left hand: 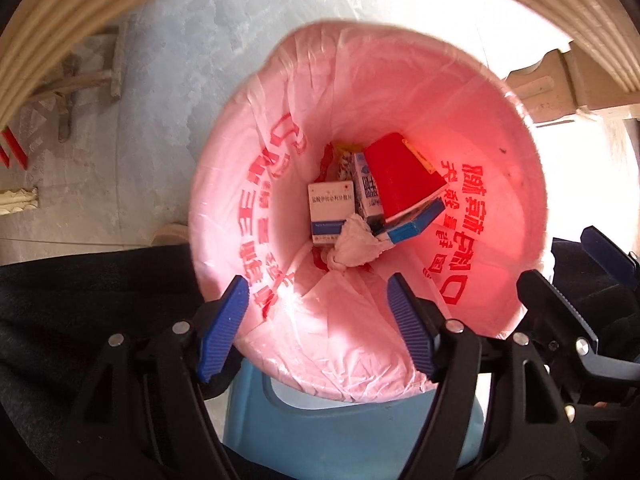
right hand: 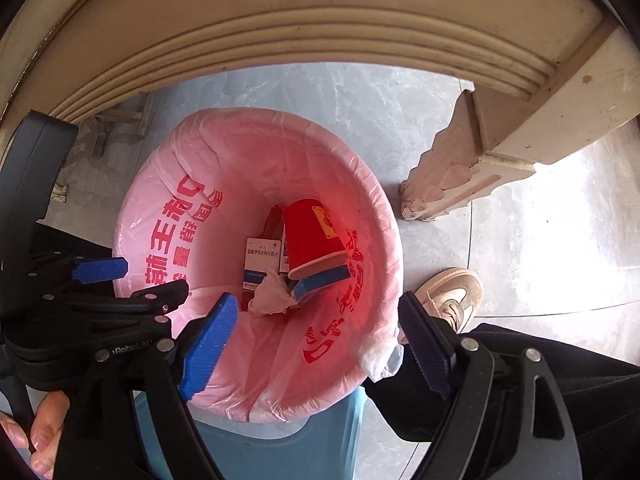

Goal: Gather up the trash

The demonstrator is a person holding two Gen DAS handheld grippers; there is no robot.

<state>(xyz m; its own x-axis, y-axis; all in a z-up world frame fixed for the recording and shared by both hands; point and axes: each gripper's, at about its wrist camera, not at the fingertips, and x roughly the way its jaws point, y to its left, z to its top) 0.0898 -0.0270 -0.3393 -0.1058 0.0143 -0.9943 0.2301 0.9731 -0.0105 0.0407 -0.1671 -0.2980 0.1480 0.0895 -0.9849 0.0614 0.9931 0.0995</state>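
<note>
Above the blue bin lined with a pink plastic bag (left hand: 500,152), my left gripper (left hand: 316,320) points straight down. Its jaws are wide, empty. My right gripper (right hand: 320,332) matches it.

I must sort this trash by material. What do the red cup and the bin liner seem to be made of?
Red cup: probably coated paper, matte, with a thin pale rim. Bin liner: thin pink plastic film, translucent and wrinkled, light glowing through it.

Both wrist cameras stare straight down into the bin.
Left view sits closer over the pink bag (left hand: 492,128); both share its trash and the floor (right hand: 360,92).
</note>
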